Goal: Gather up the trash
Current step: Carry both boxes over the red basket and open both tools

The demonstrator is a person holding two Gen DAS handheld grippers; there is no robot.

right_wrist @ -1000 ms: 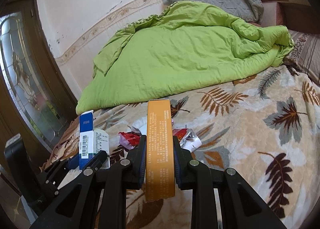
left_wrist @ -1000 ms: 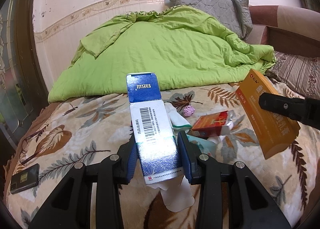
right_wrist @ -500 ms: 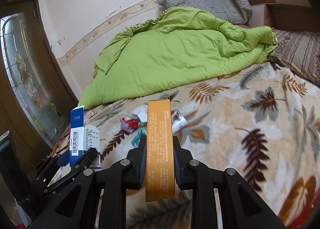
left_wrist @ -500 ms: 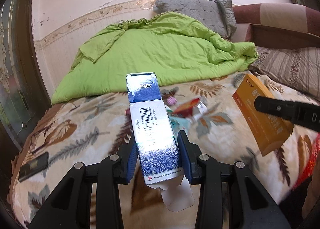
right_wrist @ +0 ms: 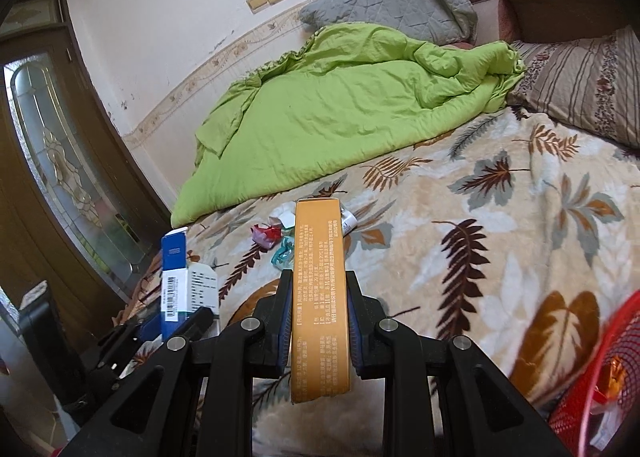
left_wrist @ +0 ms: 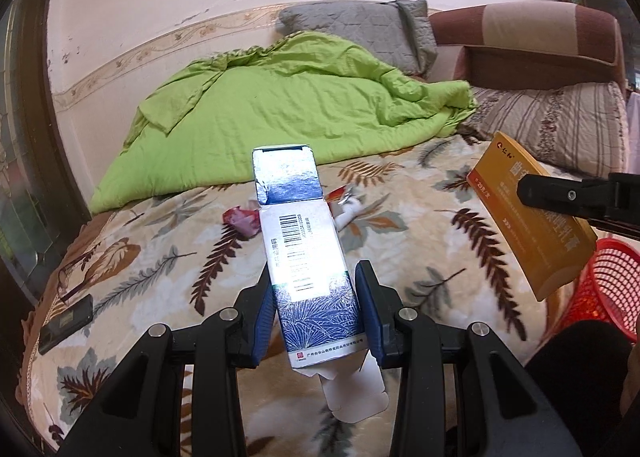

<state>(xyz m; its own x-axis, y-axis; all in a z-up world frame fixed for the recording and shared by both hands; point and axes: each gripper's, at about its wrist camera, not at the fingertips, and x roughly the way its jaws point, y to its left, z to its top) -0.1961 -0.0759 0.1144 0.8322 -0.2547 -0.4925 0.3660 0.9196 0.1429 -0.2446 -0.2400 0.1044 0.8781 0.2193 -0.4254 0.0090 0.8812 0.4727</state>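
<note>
Over the near bed edge, both grippers are pulling back: left gripper (left_wrist: 316, 305) clamping the blue-white box (left_wrist: 306, 257), right gripper (right_wrist: 318, 321) clamping the orange box (right_wrist: 320, 297) (red basket (right_wrist: 600, 373) now showing, near right, so dumping's probably next).

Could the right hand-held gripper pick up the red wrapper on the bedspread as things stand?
Probably not. The right hand-held gripper is shut on the orange box, so its jaws are occupied. The red wrapper lies uncovered on the bedspread, ahead and to the left.
</note>
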